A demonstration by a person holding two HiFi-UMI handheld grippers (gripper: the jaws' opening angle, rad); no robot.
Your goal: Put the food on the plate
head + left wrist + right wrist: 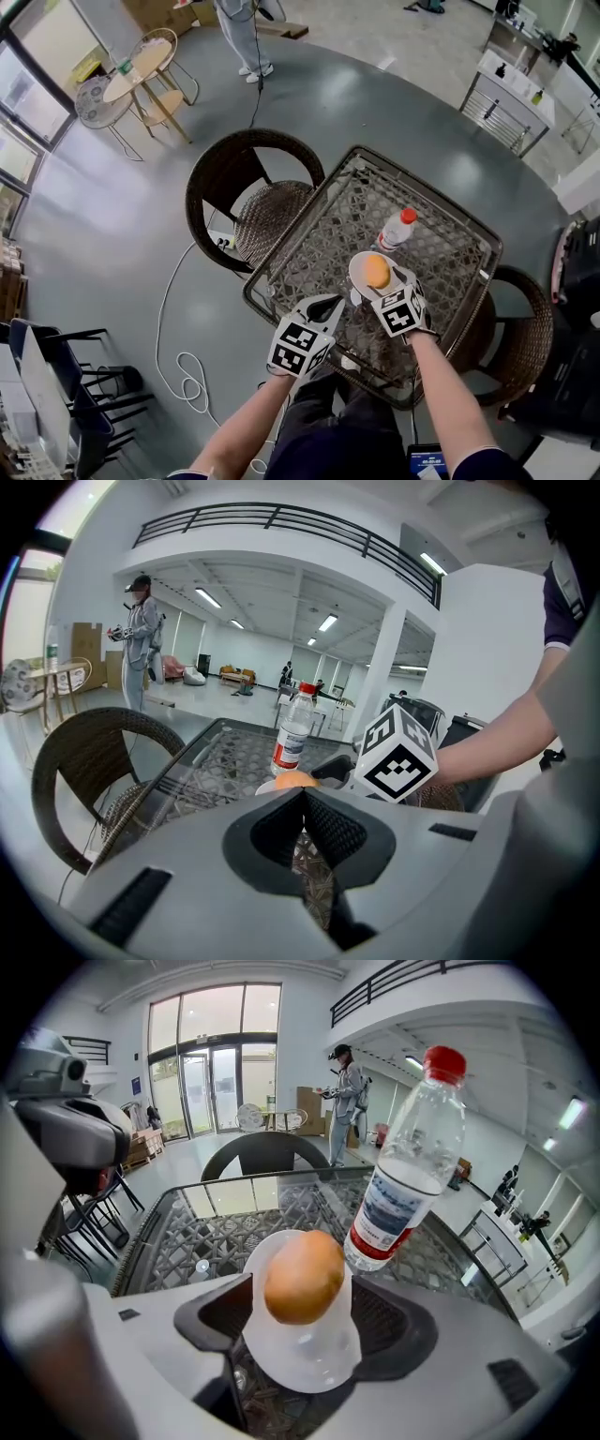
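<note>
The right tongs, spread wide around the food seemingly resting on the plate, should, I'd say, back straight out, clear of the upper-right bottle; the left tongs hang closed, empty.

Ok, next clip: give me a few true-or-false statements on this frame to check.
1. The left tool has its jaws together, holding nothing. True.
2. The bottle has a blue cap. False: its cap is red.
3. The orange food sits on the white plate. True.
4. The bottle lies on its side. False: it stands upright on the table.
5. The right tool has its jaws closed tight. False: they stand apart, either side of the orange food.
</note>
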